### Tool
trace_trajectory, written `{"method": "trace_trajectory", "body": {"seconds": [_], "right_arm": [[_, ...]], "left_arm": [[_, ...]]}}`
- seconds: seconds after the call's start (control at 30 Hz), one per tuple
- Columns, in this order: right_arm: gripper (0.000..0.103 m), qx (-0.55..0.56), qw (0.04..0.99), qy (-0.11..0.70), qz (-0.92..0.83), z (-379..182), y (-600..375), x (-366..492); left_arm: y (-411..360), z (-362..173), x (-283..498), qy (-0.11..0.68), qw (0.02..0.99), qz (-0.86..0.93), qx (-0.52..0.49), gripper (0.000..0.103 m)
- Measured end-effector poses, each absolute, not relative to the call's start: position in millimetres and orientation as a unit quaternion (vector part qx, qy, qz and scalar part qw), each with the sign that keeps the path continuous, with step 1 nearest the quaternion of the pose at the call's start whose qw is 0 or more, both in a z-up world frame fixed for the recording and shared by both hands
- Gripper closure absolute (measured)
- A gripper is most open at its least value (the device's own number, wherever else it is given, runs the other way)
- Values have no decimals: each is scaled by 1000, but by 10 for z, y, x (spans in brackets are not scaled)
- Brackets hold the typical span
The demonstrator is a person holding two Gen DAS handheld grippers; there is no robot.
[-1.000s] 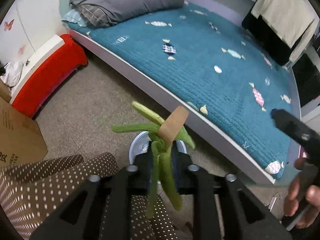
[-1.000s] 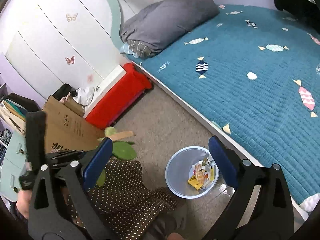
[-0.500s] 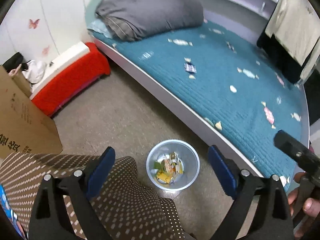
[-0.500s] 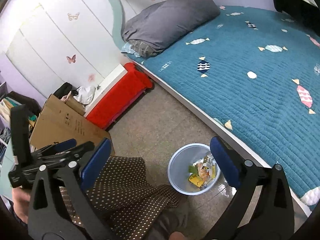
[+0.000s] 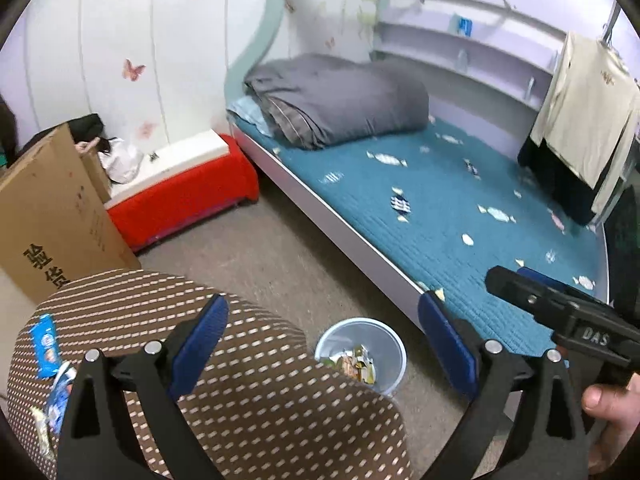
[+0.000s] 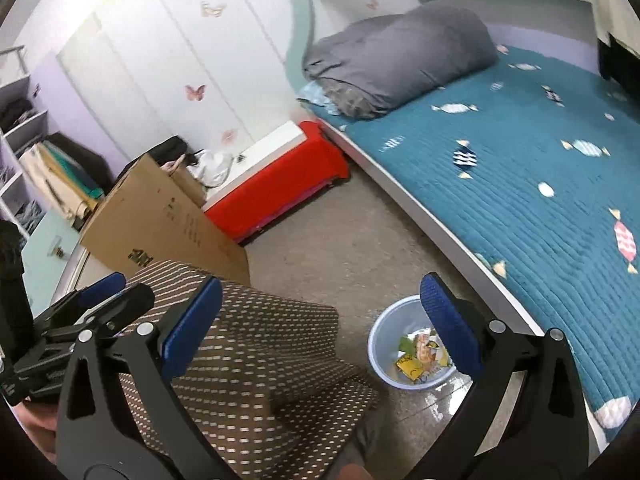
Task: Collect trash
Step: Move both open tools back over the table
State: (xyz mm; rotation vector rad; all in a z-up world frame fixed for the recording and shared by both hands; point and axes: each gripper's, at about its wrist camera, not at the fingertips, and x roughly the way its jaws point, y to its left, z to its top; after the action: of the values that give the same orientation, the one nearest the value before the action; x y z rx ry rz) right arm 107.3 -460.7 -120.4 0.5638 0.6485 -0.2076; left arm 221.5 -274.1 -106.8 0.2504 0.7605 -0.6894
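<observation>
wrappers come first on the far left of the left wrist view: a blue and white snack wrapper (image 5: 45, 345) lies flat on a brown stool cushion with cream dashes (image 5: 256, 392), with more crumpled blue and white wrappers (image 5: 60, 394) just below it near the cushion's left edge. behind the cushion stands a tall brown cardboard box with black printed characters (image 5: 52, 224), and next to it a low red-covered bench with a white top (image 5: 188, 196) sits against the butterfly-stickered wall. the left gripper (image 5: 322, 344) hangs over the cushion's right side with its blue-padded jaws spread wide; they have just been opening, and nothing is between them. between the pads, on the grey floor, stands a round pale blue plastic bin (image 5: 362, 354), partly hidden by the cushion, holding yellow and green scraps of packaging (image 5: 356, 364). right of the bin runs the white-edged bed with a teal quilt printed with sweets (image 5: 460, 208), a folded grey duvet (image 5: 336, 100) at its head. at the far right the right gripper (image 5: 560, 312) shows as a black body gripped by a hand (image 5: 612, 408).

in the right wrist view the left gripper (image 6: 86, 304) sits at the left edge over the cushion (image 6: 256, 360). the right gripper (image 6: 320, 324) has its blue pads spread wide and empty. the bin (image 6: 412, 344) stands on the floor partly behind its right pad, close to the bed (image 6: 520, 160).
</observation>
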Motion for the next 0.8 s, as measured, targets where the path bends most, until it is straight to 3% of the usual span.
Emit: {"method": "trace_trajectory", "body": {"seconds": [0.4, 0.8], "right_arm": [[6, 206, 918, 340, 4, -1019, -3671, 1456], [6, 151, 908, 380, 89, -1163, -2778, 1796]], "left_arm": [[-1571, -828, 2121, 335, 903, -263, 47, 9], [-124, -1030, 2185, 335, 931, -145, 16, 9]]}}
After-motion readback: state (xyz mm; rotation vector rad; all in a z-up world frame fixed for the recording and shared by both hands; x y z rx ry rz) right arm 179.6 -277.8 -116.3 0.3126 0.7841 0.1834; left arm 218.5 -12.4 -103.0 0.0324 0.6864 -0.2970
